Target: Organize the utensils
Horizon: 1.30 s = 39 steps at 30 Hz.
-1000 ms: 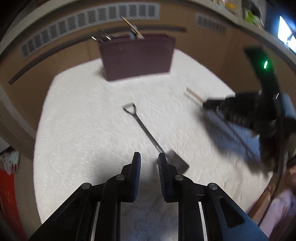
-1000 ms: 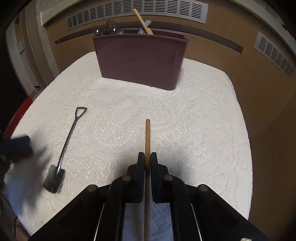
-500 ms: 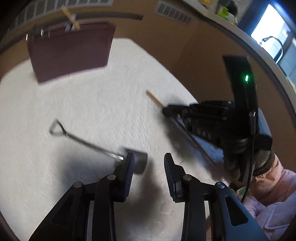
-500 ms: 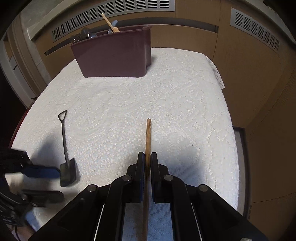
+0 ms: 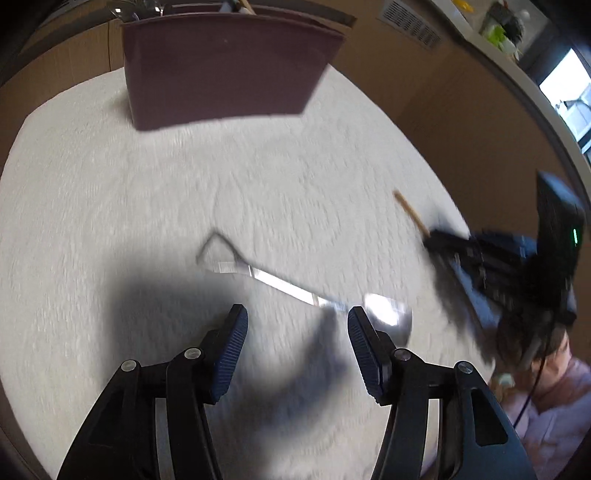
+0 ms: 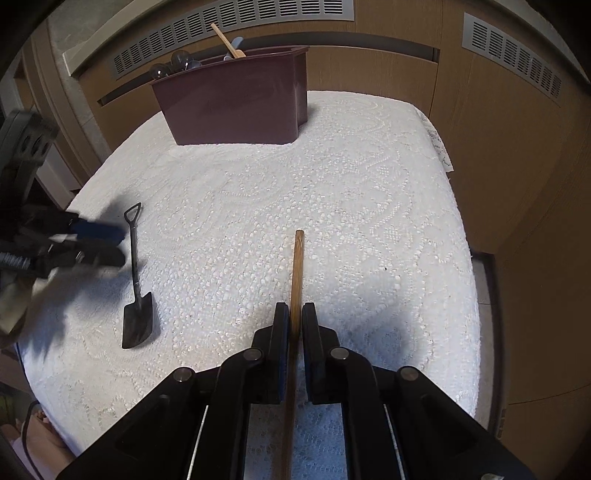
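Observation:
A small metal shovel-shaped spoon (image 5: 280, 282) lies flat on the white lace cloth (image 5: 110, 192). My left gripper (image 5: 295, 317) hovers over it, its jaws opening; the shaft runs just beyond the fingertips, untouched. In the right wrist view that gripper (image 6: 96, 243) is a blur beside the spoon's handle (image 6: 133, 254). My right gripper (image 6: 294, 314) is shut on a wooden stick (image 6: 297, 269), which points forward low over the cloth. A maroon utensil holder (image 6: 236, 103) stands at the back with spoons and a wooden utensil in it.
Wood-panelled walls with vent grilles (image 6: 236, 22) close in the table's far and right sides. The cloth's right edge (image 6: 461, 236) drops off near the wall. A person's pink sleeve (image 5: 546, 402) shows at the near right corner.
My left gripper's jaws have spread wider and it has swung over the shovel spoon's shaft. The right gripper kept the stick and shifted slightly, the holder now further left in its view.

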Available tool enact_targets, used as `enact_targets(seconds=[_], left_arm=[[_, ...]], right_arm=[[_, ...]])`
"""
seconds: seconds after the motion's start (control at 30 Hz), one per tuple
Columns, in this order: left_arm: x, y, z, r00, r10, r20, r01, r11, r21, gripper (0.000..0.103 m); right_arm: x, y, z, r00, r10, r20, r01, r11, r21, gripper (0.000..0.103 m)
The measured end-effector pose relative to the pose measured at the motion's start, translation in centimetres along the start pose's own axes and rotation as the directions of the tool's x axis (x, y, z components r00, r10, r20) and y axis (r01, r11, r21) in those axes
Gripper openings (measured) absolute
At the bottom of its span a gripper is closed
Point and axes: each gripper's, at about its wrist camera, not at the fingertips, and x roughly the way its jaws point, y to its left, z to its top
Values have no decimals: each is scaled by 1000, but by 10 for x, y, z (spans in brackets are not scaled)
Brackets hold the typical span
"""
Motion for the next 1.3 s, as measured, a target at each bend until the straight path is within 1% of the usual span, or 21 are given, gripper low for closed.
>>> enact_targets(seconds=[0.07,0.17,0.23,0.3,0.37,0.4,0.43,0.47,0.53,0.6,0.67,0.77,0.83,0.87,0.93,1.0,1.03,1.13,1.2,1.27,1.3], left_arm=[[-9,-17,-24,999,25,-25,-24,998,60,59],[-15,-39,-45,998,44,-50,-37,990,139,59],[-17,-50,-47,997,64,-45,-54,979,197,59],[-17,-53,-31,997,79,-10,-75,971,226,59],[-17,-44,-5,998,44,37,-51,979,199,61],[-14,-37,11,998,7,61,-17,986,167,62],[-11,-31,21,997,-13,71,3,989,147,65],[-5,-22,35,996,-33,87,23,993,115,65],[8,-8,53,995,-42,89,36,997,73,65],[20,6,62,998,-21,67,18,999,36,65],[15,11,58,997,-45,68,43,998,41,65],[8,8,39,1000,-10,22,9,999,44,66],[2,0,16,999,42,-13,-41,995,86,69],[-2,-8,1,996,75,-40,-70,990,120,74],[-6,-24,-23,990,118,-76,-103,978,183,78],[-8,-40,-44,986,127,-109,-97,964,247,78],[-10,-48,-50,985,137,-104,-104,957,272,78],[-13,-69,-47,988,151,-43,-129,938,322,77],[-15,-74,-32,991,132,2,-126,940,318,73],[-14,-74,-15,990,139,38,-144,939,311,64],[-10,-74,-4,988,149,48,-156,937,313,62]], right_arm=[[1,0,1,1000,3,1,-3,1000,1,10],[1,1,0,1000,-2,6,2,1000,-4,10],[1,2,1,1000,-4,4,4,1000,-11,11],[1,2,1,1000,-5,2,5,1000,-13,11],[-1,1,1,1000,-1,1,1,1000,-7,19],[-3,1,0,1000,1,3,-1,1000,0,24],[-4,0,-1,1000,-3,7,3,1000,6,33],[-5,0,-2,1000,-9,12,9,1000,8,39],[-9,1,-4,999,-37,24,37,999,-1,42],[-11,1,-6,998,-54,25,55,998,-11,45],[-14,-1,-8,997,-66,27,66,998,-15,53],[-20,-5,-10,995,-91,41,92,995,-24,57],[-21,-6,-10,995,-93,45,94,995,-26,58],[-22,-7,-9,994,-94,47,95,995,-27,58],[-22,-6,-9,994,-93,50,95,995,-32,58],[-20,-5,-9,995,-85,49,87,996,-35,58],[-19,-5,-8,996,-80,48,81,996,-37,58],[-17,-2,-7,996,-71,50,73,996,-45,58],[-20,-1,-6,996,-69,60,72,996,-51,57],[-25,0,-6,995,-74,69,79,995,-61,57],[-28,0,-7,994,-77,74,82,994,-66,57]])
